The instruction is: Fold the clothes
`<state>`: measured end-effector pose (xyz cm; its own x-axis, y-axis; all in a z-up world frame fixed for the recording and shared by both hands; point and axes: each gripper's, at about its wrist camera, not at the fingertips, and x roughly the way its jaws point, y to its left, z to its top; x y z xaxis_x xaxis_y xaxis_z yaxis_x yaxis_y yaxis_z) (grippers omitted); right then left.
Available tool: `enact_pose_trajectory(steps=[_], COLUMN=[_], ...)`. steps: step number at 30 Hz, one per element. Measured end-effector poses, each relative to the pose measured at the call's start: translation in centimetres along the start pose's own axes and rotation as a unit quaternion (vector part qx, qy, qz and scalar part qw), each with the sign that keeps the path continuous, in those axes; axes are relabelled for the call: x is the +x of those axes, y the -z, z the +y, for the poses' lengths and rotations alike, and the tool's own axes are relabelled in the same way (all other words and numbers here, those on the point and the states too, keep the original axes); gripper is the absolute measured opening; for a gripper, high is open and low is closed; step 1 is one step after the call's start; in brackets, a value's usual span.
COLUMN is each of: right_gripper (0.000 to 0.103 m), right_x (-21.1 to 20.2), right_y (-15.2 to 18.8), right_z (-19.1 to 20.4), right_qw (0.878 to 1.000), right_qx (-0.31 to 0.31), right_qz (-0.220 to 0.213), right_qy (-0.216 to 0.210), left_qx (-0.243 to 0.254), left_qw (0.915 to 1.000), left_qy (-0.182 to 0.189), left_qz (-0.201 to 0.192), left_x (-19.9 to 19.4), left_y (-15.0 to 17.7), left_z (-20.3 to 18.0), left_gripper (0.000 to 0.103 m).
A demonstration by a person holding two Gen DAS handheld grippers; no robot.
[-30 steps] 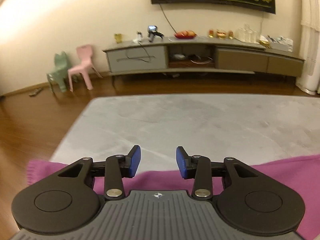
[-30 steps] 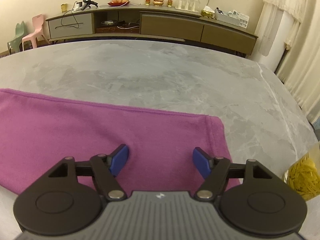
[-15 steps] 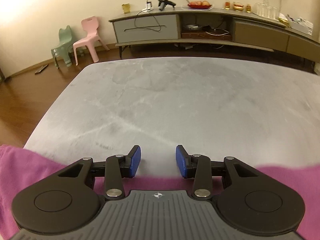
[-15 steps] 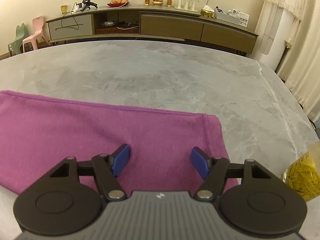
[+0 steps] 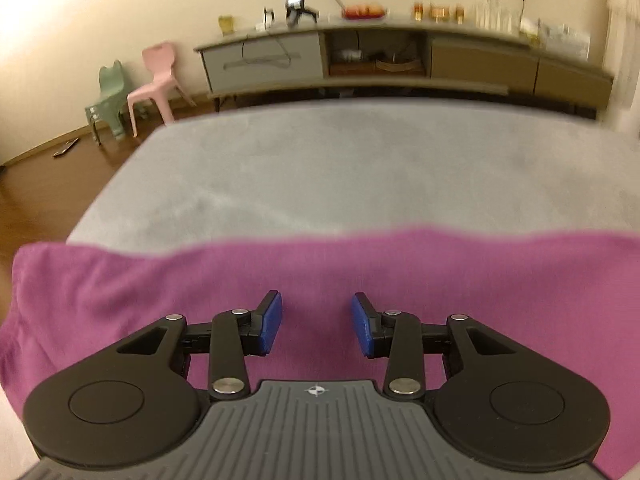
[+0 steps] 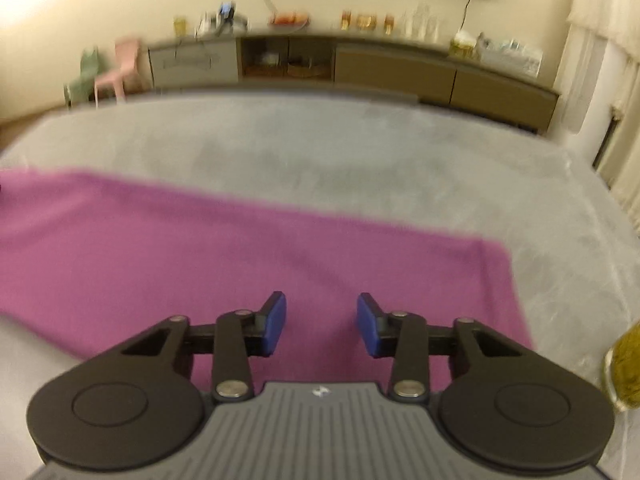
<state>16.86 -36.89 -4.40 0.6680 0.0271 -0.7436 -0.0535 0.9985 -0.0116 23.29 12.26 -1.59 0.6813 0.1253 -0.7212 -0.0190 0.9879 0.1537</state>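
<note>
Left gripper (image 5: 317,330): we see its blue fingers apart, with nothing between them. It hangs over the purple cloth.
Right gripper (image 6: 321,326): we see its blue fingers apart too, holding nothing. It is over the cloth near the right end.
Purple cloth (image 6: 200,248): we see it lying flat on the gray table (image 6: 360,160), along the near side. Its left end (image 5: 36,280) reaches the table's left edge.
Jar (image 6: 624,372): yellow stuff inside, on the table just right of the cloth.
Picture: both views are blurry.
</note>
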Motion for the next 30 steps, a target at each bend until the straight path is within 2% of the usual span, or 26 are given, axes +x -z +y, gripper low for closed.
enact_pose_trajectory(steps=[2,6,10,13,14,16,20,21,22,23,25,30], right_gripper=[0.041,0.04,0.039,0.039,0.042,0.043,0.041,0.047,0.06,0.064,0.064,0.065], right_x=[-0.1,-1.1,-3.2,-2.7,-2.3,-1.7,-3.1,-4.1,-5.0,-5.5,-6.1,-3.9], right_y=[0.1,0.6,1.5,1.8,1.8,1.8,1.9,2.1,2.3,2.5,3.1,3.8], right_z=[-0.6,-1.1,0.1,0.8,0.4,-0.4,-2.4,-3.1,-4.0,-4.9,-6.8,-8.8], right_qw=[1.0,0.999,0.999,1.0,1.0,1.0,0.997,0.995,0.992,0.988,0.98,0.971], right_qx=[0.012,0.037,0.018,-0.001,0.005,0.017,0.069,0.088,0.111,0.133,0.174,0.223], right_qz=[-0.004,-0.009,-0.036,-0.023,-0.017,-0.007,-0.018,-0.036,-0.052,-0.06,-0.063,-0.028], right_qy=[0.004,0.014,-0.009,-0.011,-0.007,0.003,0.017,0.026,0.042,0.057,0.079,0.083], left_qx=[0.005,-0.005,-0.012,-0.007,-0.005,-0.006,-0.008,-0.009,-0.01,-0.01,-0.012,0.007], left_qw=[0.9999,0.9999,0.9998,0.9997,0.9997,0.9997,0.9991,0.9988,0.9986,0.9983,0.9977,0.9948], left_qy=[-0.009,-0.013,0.018,0.022,0.022,0.02,0.038,0.043,0.047,0.052,0.061,0.098], left_qz=[-0.011,0.001,-0.005,0.006,0.008,-0.009,-0.017,-0.02,-0.022,-0.024,-0.028,-0.027], left_x=[0.2,-0.7,-3.2,-2.9,-2.7,-2.8,-4.0,-4.2,-4.5,-4.8,-5.4,-5.8], left_y=[0.2,-0.1,0.8,2.3,2.8,3.2,3.8,3.9,4.0,4.2,4.4,4.8], left_z=[-0.3,-0.6,-1.2,-1.8,-2.0,-2.0,-2.6,-2.7,-2.9,-3.0,-3.3,-4.9], left_gripper=[0.044,0.043,0.043,0.043,0.044,0.045,0.044,0.044,0.044,0.044,0.044,0.044])
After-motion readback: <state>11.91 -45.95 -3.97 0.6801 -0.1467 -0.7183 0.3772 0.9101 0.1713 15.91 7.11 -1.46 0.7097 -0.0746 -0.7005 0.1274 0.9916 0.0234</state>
